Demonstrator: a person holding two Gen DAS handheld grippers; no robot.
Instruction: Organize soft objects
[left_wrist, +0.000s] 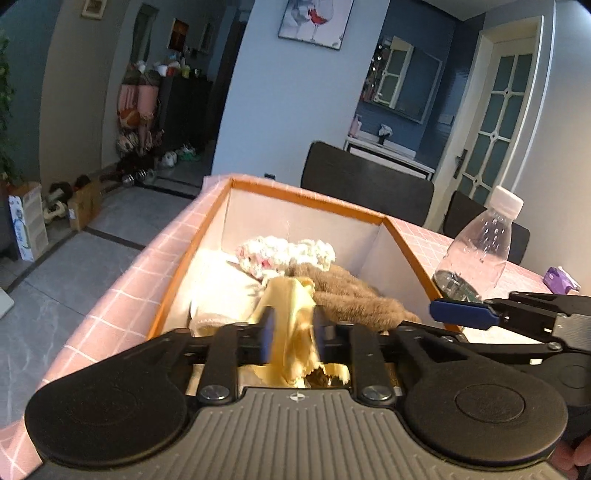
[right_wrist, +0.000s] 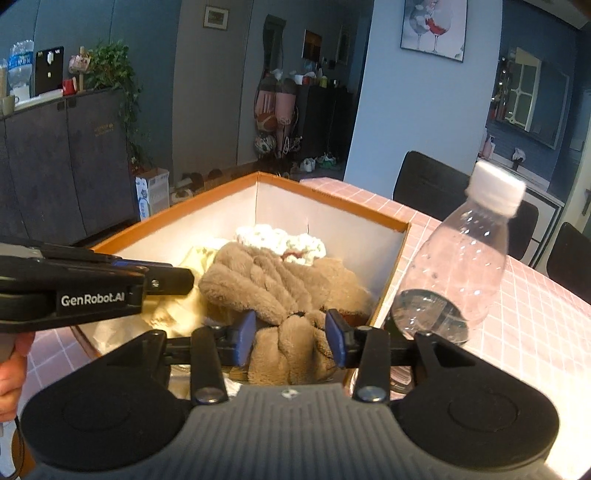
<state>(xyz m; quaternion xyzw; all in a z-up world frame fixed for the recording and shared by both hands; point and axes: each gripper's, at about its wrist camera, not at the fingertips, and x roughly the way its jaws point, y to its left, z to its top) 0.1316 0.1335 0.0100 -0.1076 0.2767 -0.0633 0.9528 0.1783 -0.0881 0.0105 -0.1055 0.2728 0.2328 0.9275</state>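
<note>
An orange-rimmed cardboard box (left_wrist: 306, 197) with white inner walls stands on the pink checked tablecloth. Inside lie a white and pink fluffy piece (left_wrist: 284, 253), a cream cloth (left_wrist: 225, 288) and a brown plush cloth (left_wrist: 354, 295). My left gripper (left_wrist: 293, 332) is shut on a pale yellow cloth (left_wrist: 291, 317) above the box's near end. My right gripper (right_wrist: 291, 338) is shut on the brown plush cloth (right_wrist: 280, 280) at the box's near edge (right_wrist: 332, 206). The right gripper shows at the right of the left wrist view (left_wrist: 465, 314); the left gripper shows at the left of the right wrist view (right_wrist: 173, 278).
A clear plastic bottle (right_wrist: 458, 269) with a white cap stands right of the box, close to my right gripper; it also shows in the left wrist view (left_wrist: 476, 251). A purple packet (left_wrist: 559, 278) lies on the table. Dark chairs (left_wrist: 365, 184) stand behind the table.
</note>
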